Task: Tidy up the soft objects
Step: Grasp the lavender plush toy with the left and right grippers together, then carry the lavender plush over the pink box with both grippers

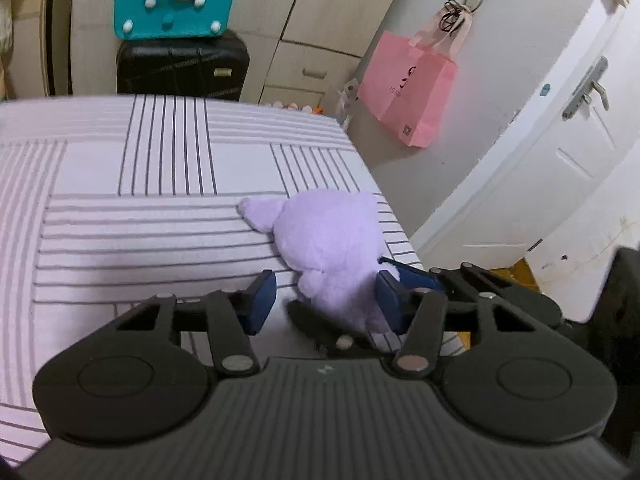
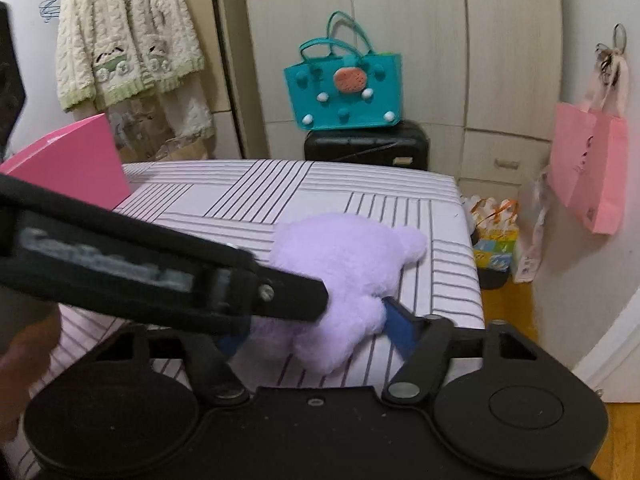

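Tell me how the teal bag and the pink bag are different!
The teal bag stands on a black suitcase; the pink bag hangs on the wall. The teal bag has white pom-poms and an orange patch; the pink bag is plain with small print. Both have handles.

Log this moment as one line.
purple plush toy on striped bed | left claw around toy | right claw around toy
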{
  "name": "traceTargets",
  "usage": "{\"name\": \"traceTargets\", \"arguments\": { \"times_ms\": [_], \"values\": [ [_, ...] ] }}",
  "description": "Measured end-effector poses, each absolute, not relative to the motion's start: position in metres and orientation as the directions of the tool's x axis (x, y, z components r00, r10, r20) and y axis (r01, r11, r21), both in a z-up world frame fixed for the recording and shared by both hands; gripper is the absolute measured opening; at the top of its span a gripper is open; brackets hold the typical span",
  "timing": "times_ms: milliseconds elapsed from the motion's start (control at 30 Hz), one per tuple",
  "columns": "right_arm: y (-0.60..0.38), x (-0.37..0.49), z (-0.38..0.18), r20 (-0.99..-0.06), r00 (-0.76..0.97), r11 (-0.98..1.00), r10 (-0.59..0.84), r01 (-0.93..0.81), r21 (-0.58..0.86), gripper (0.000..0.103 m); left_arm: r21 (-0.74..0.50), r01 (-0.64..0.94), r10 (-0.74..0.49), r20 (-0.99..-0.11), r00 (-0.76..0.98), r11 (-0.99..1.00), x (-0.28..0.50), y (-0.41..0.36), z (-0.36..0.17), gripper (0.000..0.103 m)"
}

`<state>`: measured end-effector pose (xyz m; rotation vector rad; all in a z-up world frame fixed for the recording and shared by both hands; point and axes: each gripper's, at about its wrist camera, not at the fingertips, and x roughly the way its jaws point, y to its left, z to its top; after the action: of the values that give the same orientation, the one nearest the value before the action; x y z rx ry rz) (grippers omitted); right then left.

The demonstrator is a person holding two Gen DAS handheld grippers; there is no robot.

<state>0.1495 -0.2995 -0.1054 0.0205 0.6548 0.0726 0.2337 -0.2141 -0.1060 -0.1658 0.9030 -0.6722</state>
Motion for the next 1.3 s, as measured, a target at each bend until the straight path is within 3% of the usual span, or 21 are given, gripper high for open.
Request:
{"name": "traceTargets", "arguments": {
  "times_ms": [200, 467, 600, 1300],
  "values": [
    [-0.296, 0.143, -0.105, -0.599, 0.799, 0.998, 0.055, -0.055, 0.019, 0.057, -0.443, 0.462, -0.631, -0.644, 0.432, 0.768, 0.237, -0.213, -0.113, 0.053],
    [-0.293, 0.135, -0.104, -0.589, 0.806, 0.999, 0.051, -0.034, 0.041, 0.055, -0.477, 0.445, -0.649, -0.616, 0.447, 0.758, 0.234, -0.211, -0.117, 0.053],
    [-0.303, 0.127, -0.102, -0.581, 0.809, 0.990, 0.089, -0.009, 0.139, 0.055, -0.492, 0.438, -0.657, -0.613, 0.439, 0.752, 0.229, -0.209, -0.118, 0.056],
    [-0.265, 0.077, -0.110, -0.529, 0.846, 0.983, 0.061, 0.041, 0.178, 0.054, -0.407, 0.552, -0.670, -0.592, 0.447, 0.728, 0.182, -0.185, -0.116, 0.053]
  ]
}}
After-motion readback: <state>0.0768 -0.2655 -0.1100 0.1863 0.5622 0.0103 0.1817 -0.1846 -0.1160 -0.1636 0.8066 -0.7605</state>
